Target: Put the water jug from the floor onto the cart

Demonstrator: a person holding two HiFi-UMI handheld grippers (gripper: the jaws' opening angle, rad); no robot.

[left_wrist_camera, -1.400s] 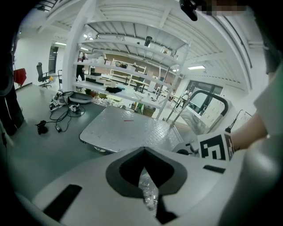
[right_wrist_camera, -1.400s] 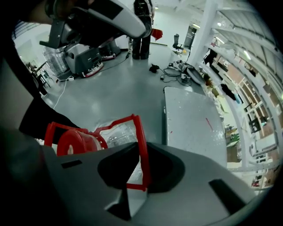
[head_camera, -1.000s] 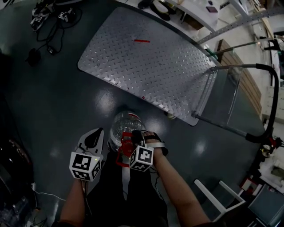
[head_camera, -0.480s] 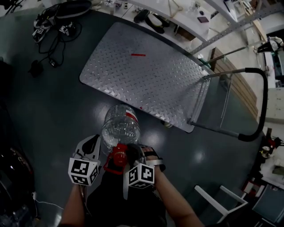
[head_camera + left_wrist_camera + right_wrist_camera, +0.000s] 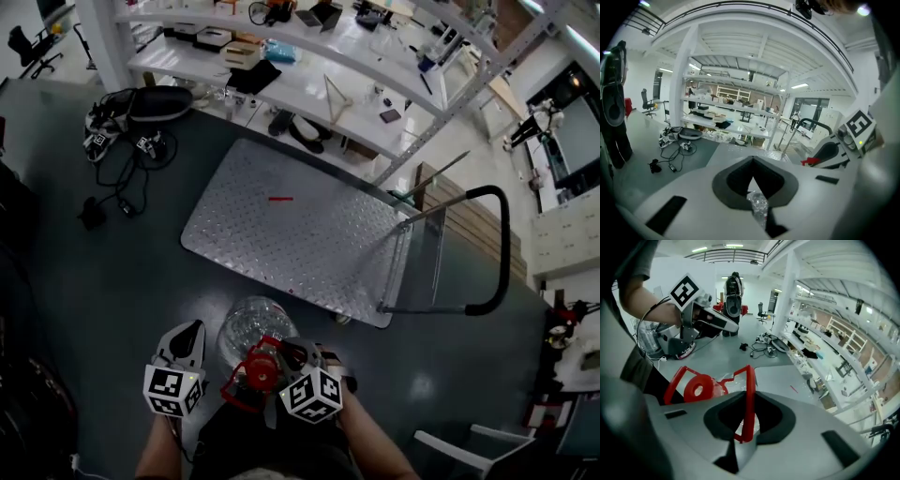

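Observation:
The clear water jug [image 5: 251, 336] with its red cap [image 5: 260, 372] hangs off the dark floor, just short of the cart's near edge. My right gripper [image 5: 284, 352] is shut on the jug's red handle [image 5: 749, 399], which runs between its jaws; the cap [image 5: 697, 388] sits just left of them. Beside the jug's left flank is my left gripper [image 5: 194, 328], its tips together and nothing clamped; crinkled clear plastic [image 5: 758, 204] shows through the hollow of its jaws. The cart's steel checker-plate deck [image 5: 309, 244] lies ahead, with its black push handle [image 5: 501, 246] at the right.
A short red mark [image 5: 279, 199] lies on the deck. White shelving [image 5: 319, 94] with boxes and tools stands behind the cart. Cables and devices [image 5: 122, 141] lie on the floor at the back left. A white frame [image 5: 469, 448] stands at the lower right.
Both grippers have risen, and the jug has come up off the floor with them, hanging from its red handle. The head view has tipped up, so the shelving now shows.

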